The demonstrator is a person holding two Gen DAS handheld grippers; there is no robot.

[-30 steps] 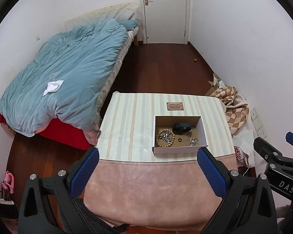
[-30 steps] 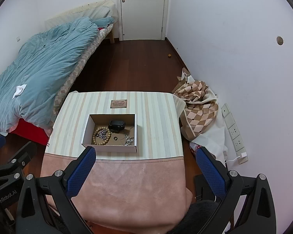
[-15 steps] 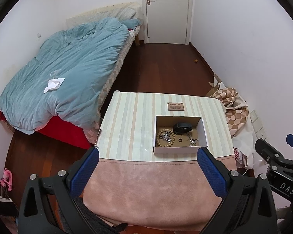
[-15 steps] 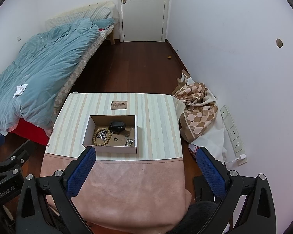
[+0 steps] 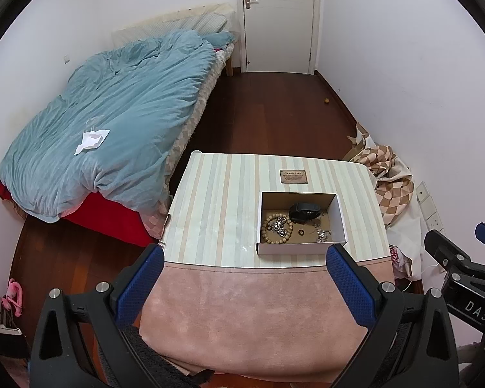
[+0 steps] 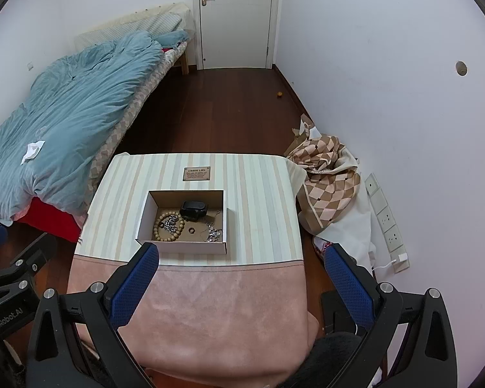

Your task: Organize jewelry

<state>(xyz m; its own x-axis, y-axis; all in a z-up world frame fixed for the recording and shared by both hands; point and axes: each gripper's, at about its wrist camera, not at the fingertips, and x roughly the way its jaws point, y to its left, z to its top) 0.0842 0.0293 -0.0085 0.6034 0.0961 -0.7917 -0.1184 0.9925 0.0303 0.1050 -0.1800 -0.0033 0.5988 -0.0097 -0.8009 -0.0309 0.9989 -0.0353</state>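
An open white cardboard box (image 5: 299,248) (image 6: 181,246) stands on a striped table (image 5: 216,200) (image 6: 262,200). Inside lie a wooden bead bracelet (image 5: 276,228) (image 6: 168,225), a black pouch-like item (image 5: 304,210) (image 6: 193,209), a small dark ring (image 5: 301,232) (image 6: 191,230) and silver chains (image 5: 321,233) (image 6: 214,234). My left gripper (image 5: 242,283) is open and empty, high above the table's near pink part. My right gripper (image 6: 242,283) is open and empty at about the same height, to its right. Each gripper shows at the edge of the other's view.
A small brown plaque (image 5: 293,176) (image 6: 196,173) lies behind the box. A bed with a blue duvet (image 5: 113,123) stands on the left. Checked cloth (image 6: 326,174) is piled by the right wall with sockets (image 6: 388,223). A closed door (image 6: 236,16) is at the back.
Both views have drifted slightly, with the table and box sitting marginally differently in frame. Both grippers stay open and empty; the box contents are unmoved.
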